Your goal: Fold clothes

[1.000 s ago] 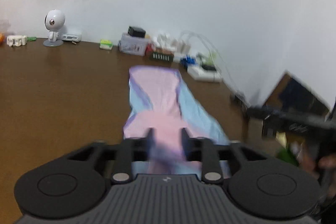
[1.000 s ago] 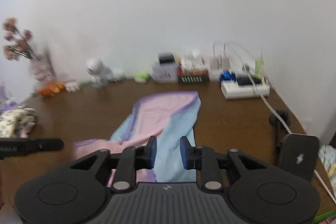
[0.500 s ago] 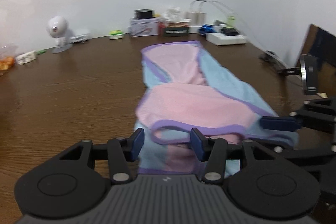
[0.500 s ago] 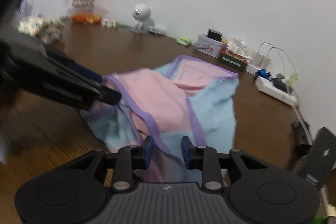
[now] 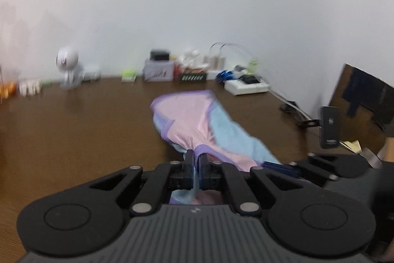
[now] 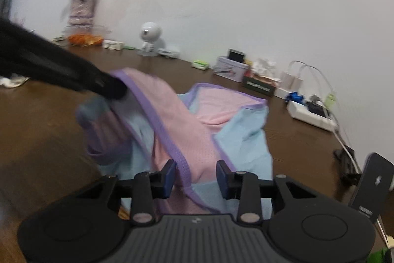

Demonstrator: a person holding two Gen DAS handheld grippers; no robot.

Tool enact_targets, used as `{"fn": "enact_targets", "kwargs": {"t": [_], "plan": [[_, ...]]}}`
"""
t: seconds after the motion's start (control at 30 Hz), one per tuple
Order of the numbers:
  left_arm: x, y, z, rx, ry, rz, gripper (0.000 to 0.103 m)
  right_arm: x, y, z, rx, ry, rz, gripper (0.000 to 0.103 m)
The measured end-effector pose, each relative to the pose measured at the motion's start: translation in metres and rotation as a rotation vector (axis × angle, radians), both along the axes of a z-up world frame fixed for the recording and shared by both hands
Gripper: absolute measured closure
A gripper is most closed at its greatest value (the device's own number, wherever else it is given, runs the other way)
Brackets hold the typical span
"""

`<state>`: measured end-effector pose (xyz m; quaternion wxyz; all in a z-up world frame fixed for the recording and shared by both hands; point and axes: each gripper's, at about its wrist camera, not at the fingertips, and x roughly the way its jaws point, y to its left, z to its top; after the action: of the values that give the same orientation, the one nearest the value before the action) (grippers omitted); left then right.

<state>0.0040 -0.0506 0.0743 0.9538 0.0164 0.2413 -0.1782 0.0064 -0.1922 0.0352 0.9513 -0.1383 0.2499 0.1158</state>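
Garment (image 6: 197,115), pink and pale blue with purple trim, lies on the brown table (image 5: 73,130), far end flat toward the wall, near end lifted and bunched. Left gripper (image 5: 196,159): jaws narrowed right down on a purple-trimmed edge, cloth pinched between the pads and rising ahead of them in a ridge; a strip of blue hangs down behind the fingertips. Held this way, probably, so the near hem can be carried over the flat part as one layer. Right gripper (image 6: 197,175): jaws wide, pads standing either side of a purple band of the pink panel, cloth between them but not clamped as far as shows; reads as lined up to take a second corner, though a release would look the same. In the right wrist view the left tool reaches in from the left of the jaws, tip on the raised hem. Beyond the jaws, along the wall: small white robot figure (image 6: 150,37), tin box (image 6: 230,68), power strip (image 6: 311,113) with cables, flower vase (image 6: 80,10). Phone stand (image 6: 373,185) right of the jaws. Motion blur softens detail.
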Motion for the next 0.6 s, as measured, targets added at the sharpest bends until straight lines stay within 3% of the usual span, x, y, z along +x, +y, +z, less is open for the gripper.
{"fn": "enact_targets", "kwargs": {"t": [0.07,0.2,0.27,0.33,0.47,0.53,0.6], "plan": [[-0.011,-0.002,0.006,0.016,-0.009,-0.005,0.1,-0.007,0.005,0.002,-0.031,-0.041,-0.009,0.069],[-0.022,0.001,0.009,0.025,-0.024,0.018,0.1,-0.032,0.023,0.002,-0.186,-0.178,-0.025,0.071],[-0.027,0.003,0.01,0.037,-0.028,0.026,0.1,-0.04,0.028,0.003,-0.248,-0.208,-0.045,0.09],[-0.032,0.003,0.007,0.071,-0.032,0.037,0.1,-0.046,0.029,0.005,-0.307,-0.203,-0.059,0.09],[-0.043,-0.001,-0.003,0.176,-0.046,0.054,0.099,-0.066,0.018,0.019,-0.267,-0.156,-0.054,0.091],[-0.048,-0.003,-0.009,0.229,-0.052,0.063,0.099,-0.076,0.012,0.026,-0.235,-0.13,-0.049,0.1],[-0.057,-0.011,-0.025,0.288,-0.033,0.067,0.092,-0.087,0.005,0.034,-0.203,-0.104,-0.044,0.1]]}}
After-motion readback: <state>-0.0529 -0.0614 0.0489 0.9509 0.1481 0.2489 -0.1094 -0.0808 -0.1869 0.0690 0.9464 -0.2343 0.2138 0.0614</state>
